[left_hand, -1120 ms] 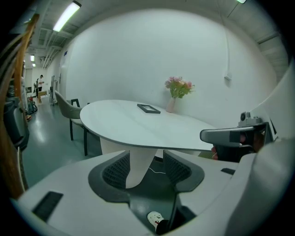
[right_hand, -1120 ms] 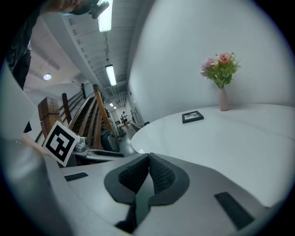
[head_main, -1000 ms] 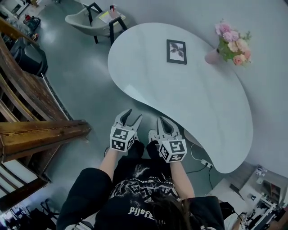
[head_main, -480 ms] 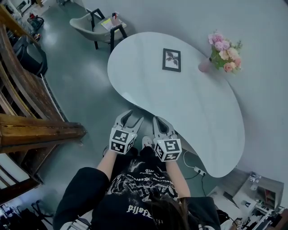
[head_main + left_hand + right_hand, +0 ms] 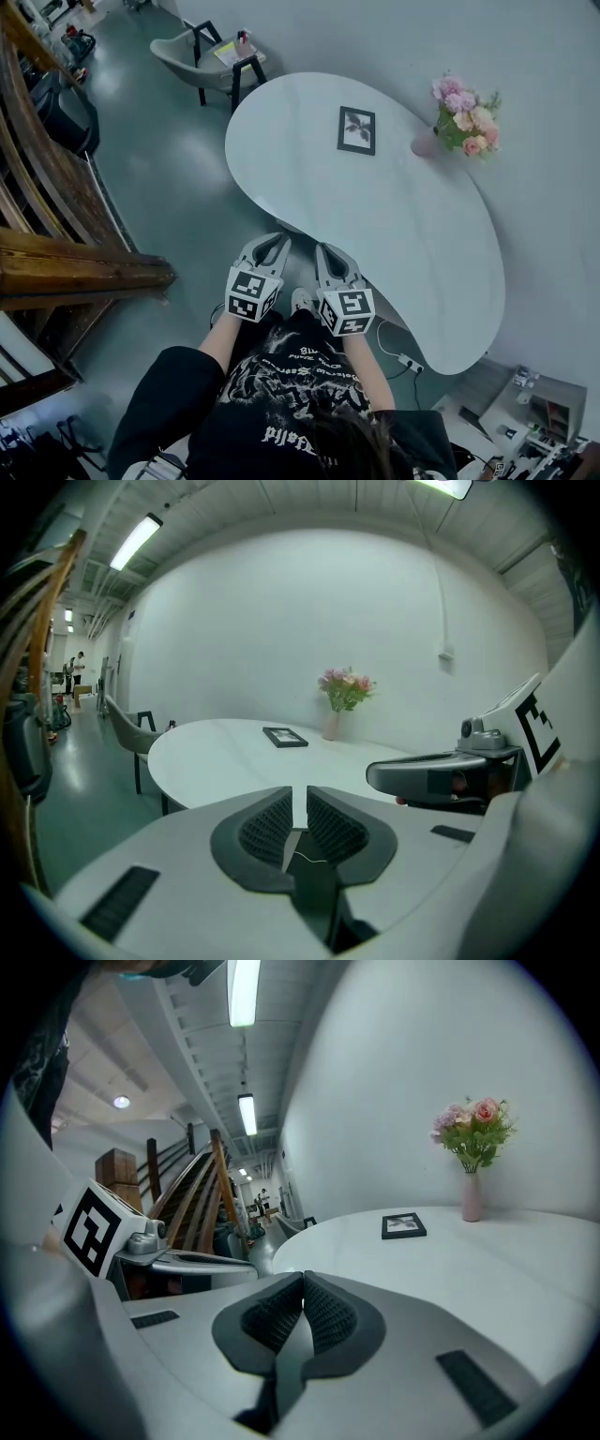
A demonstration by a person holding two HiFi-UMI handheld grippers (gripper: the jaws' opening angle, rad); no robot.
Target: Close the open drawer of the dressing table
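Dressing-table worktop [image 5: 412, 225] was seen just beyond both hand-held grippers. The left hand-held gripper [image 5: 272, 241] was closing on nothing, a narrow gap remaining; the right hand-held gripper [image 5: 326, 251] was closed and empty.

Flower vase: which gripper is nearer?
Right. Right gripper is at the table's near edge, across from the flower vase; left gripper, jaws closing on nothing, is beside it, farther off.

**White curved bench [image 5: 403, 234], two things on top**

Carries a black picture frame [image 5: 356, 130] lying flat toward the far side and a pink vase [image 5: 424, 143] of flowers [image 5: 461, 117] upright near the far right edge, apart from the frame. Stands on grey floor [image 5: 178, 197].
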